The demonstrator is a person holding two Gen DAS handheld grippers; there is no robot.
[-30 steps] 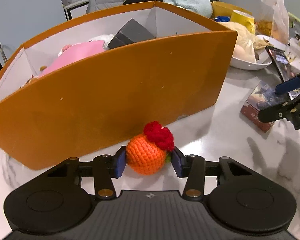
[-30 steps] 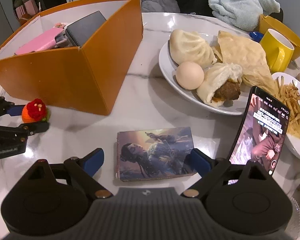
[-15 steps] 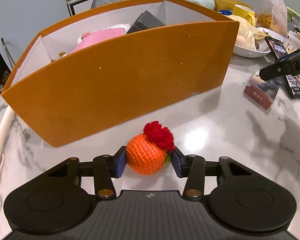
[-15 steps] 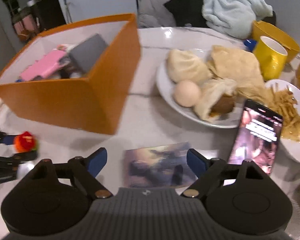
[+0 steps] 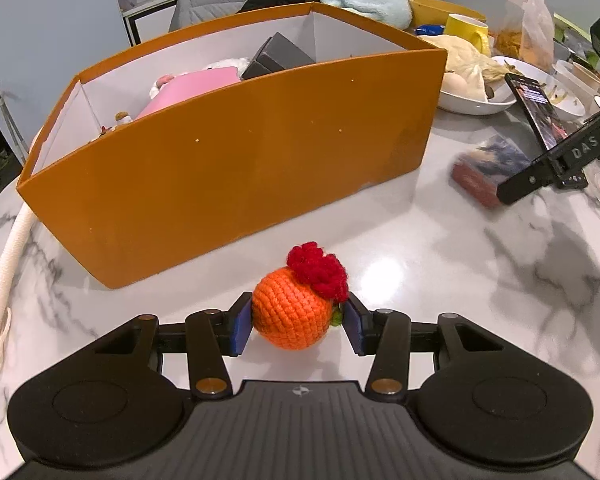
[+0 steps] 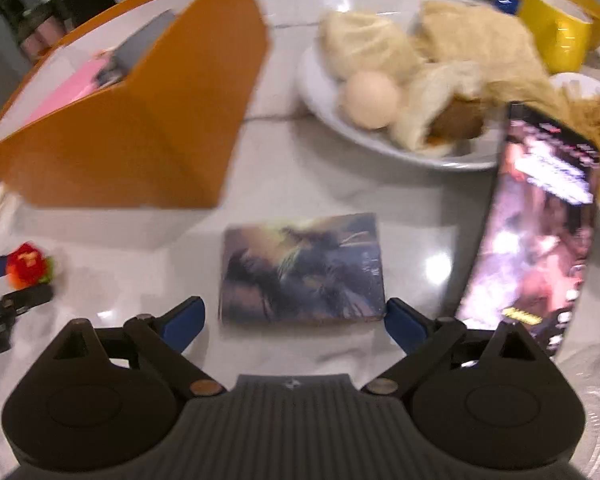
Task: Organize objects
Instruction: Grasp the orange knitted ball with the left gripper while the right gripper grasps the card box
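Observation:
My left gripper (image 5: pixel 297 322) is shut on an orange crocheted ball with a red tuft (image 5: pixel 292 312), held above the marble table in front of the orange box (image 5: pixel 236 160). The ball also shows at the left of the right wrist view (image 6: pixel 28 266). The box holds a pink item (image 5: pixel 188 88) and a dark box (image 5: pixel 278 56). My right gripper (image 6: pixel 294 326) is open, its fingers on either side of a picture-printed card box (image 6: pixel 302 266) lying flat on the table. That card box shows blurred in the left wrist view (image 5: pixel 486 170).
A phone (image 6: pixel 540 224) with a lit screen stands to the right of the card box. A white plate of buns and an egg (image 6: pixel 380 96) sits behind it, with a yellow mug (image 6: pixel 556 28) and fries further right. A white rope (image 5: pixel 4 280) lies left of the box.
My left gripper has lifted and drawn back from the box with the ball held. My right gripper has moved forward toward the card box, still open.

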